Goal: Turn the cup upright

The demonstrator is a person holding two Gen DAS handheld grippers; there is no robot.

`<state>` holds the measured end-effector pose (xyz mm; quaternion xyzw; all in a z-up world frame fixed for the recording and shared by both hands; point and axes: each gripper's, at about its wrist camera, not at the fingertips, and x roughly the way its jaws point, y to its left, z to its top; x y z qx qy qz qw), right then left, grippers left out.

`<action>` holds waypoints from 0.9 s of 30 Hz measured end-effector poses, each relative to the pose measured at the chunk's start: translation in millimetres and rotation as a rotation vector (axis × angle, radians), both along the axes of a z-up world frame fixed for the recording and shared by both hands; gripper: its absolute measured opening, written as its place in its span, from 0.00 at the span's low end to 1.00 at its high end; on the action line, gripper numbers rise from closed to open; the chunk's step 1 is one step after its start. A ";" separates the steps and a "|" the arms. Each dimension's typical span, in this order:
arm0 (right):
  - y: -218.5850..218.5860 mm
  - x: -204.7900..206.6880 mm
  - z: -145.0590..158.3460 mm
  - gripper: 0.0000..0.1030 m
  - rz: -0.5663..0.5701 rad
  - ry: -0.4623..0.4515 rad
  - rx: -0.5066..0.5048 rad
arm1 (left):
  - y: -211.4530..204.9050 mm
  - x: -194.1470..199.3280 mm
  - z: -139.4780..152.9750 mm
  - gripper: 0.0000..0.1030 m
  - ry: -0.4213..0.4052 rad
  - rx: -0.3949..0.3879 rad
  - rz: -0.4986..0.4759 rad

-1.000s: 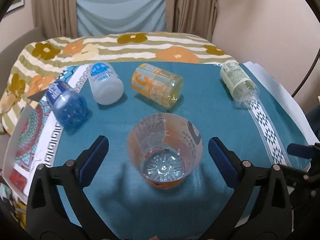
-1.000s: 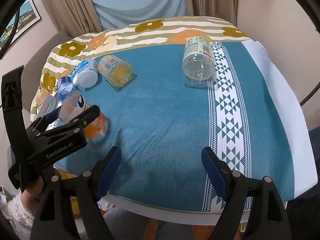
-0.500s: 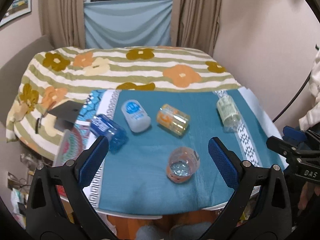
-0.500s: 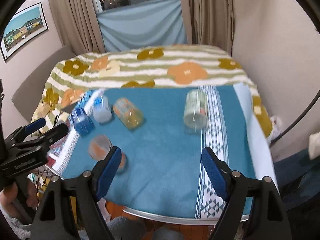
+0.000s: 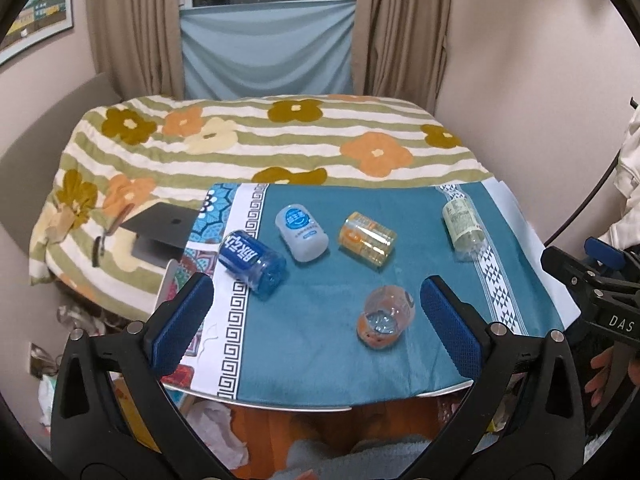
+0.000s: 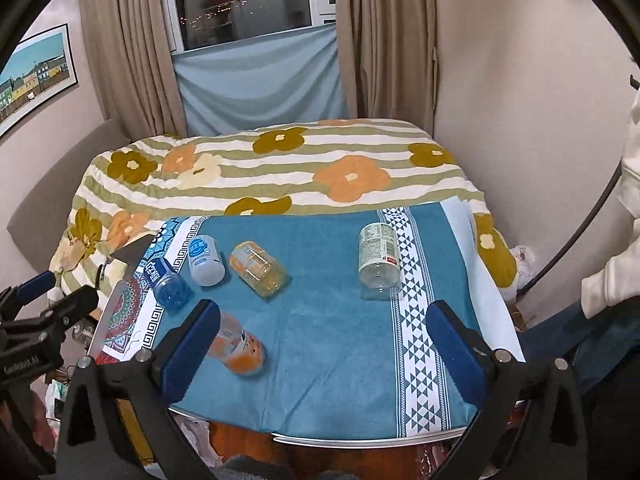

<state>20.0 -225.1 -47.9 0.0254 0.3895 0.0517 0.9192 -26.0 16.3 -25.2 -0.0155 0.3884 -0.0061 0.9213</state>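
Several cut-bottle cups lie on their sides on the teal cloth. A clear cup with an orange band lies nearest the front edge; it also shows in the right wrist view. Behind it lie a blue cup, a white cup, an orange cup and a green-labelled cup. My left gripper is open and empty, held back above the table's front edge. My right gripper is open and empty too, also back from the table.
A flowered striped blanket covers the bed behind the table. A dark laptop lies at the table's left. The wall stands close on the right. Clutter sits under the table's front edge.
Both grippers have pulled back and up from the table, so the cups look much smaller. The clear orange-banded cup stays lying where the left gripper was close around it.
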 end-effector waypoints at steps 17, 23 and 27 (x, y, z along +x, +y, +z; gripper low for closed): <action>13.1 0.9 4.9 0.99 -0.033 -0.027 -0.040 | 11.9 3.7 4.2 1.00 -0.028 -0.009 -0.008; 15.4 2.8 5.7 0.99 -0.039 -0.029 -0.041 | 13.3 4.6 4.2 1.00 -0.031 -0.011 -0.009; 15.0 2.1 6.0 0.99 -0.041 -0.029 -0.041 | 15.2 7.0 4.5 1.00 -0.034 -0.010 -0.011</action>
